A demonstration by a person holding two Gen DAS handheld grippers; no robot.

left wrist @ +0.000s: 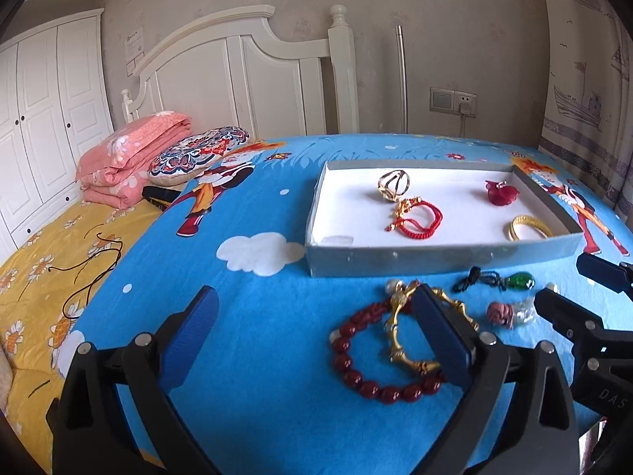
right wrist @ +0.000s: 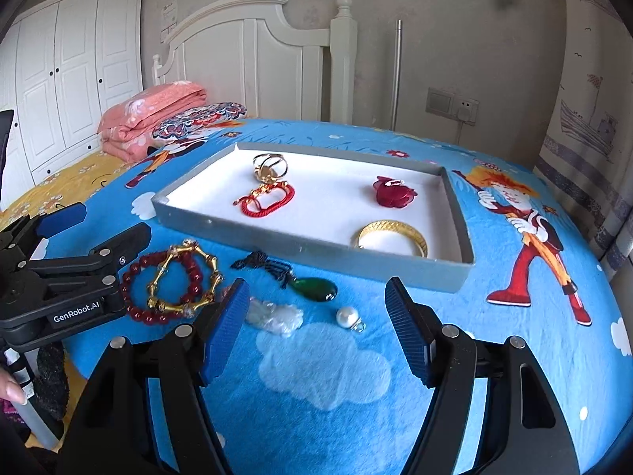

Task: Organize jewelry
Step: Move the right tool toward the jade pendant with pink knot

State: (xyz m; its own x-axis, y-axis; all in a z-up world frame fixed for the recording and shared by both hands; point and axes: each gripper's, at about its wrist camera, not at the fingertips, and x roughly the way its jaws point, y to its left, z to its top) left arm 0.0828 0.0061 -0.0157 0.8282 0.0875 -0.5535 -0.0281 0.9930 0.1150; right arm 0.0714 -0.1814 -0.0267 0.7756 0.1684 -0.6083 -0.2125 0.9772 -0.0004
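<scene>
On the bed, a tray (right wrist: pixel 308 243) holds 4 pieces. Loose jewelry lies before it. The left hand-held gripper (left wrist: pixel 316 332), jaws wide and empty, sits nearest the bead bracelet (left wrist: pixel 372 360) — just right of centre. The right hand-held gripper (right wrist: pixel 316 328), released, faces a pearl (right wrist: pixel 345 316).

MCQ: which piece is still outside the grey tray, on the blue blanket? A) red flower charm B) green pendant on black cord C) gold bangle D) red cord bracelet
B: the green pendant lies on the blue blanket in front of the tray; the other three are inside it.
</scene>
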